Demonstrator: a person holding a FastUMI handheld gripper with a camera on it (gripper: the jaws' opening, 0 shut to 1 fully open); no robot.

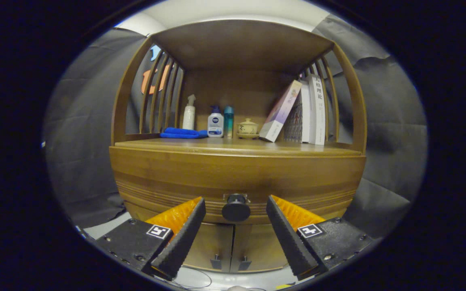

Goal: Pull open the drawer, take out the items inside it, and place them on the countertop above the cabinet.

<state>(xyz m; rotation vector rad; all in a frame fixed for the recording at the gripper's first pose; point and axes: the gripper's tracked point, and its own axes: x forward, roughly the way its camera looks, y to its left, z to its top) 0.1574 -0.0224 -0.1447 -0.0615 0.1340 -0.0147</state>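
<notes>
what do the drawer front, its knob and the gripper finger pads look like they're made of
Drawer front: wood or bamboo, by its brown grain and satin sheen. Knob: dark and matte, perhaps metal or plastic; unclear. Finger pads: ridged orange, probably rubber or soft plastic, on black bodies. The gripper is open, the knob between its fingers.

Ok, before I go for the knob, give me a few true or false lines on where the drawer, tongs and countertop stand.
1. The drawer is shut. True.
2. The tongs are shut on the knob. False: they are open, the knob sits in the gap between the fingers, untouched.
3. A blue cloth lies on the countertop. True.
4. The books stand beside the spray bottle. False: they are at the opposite end, past the small lidded pot.
5. The two lower doors are closed. True.
</notes>
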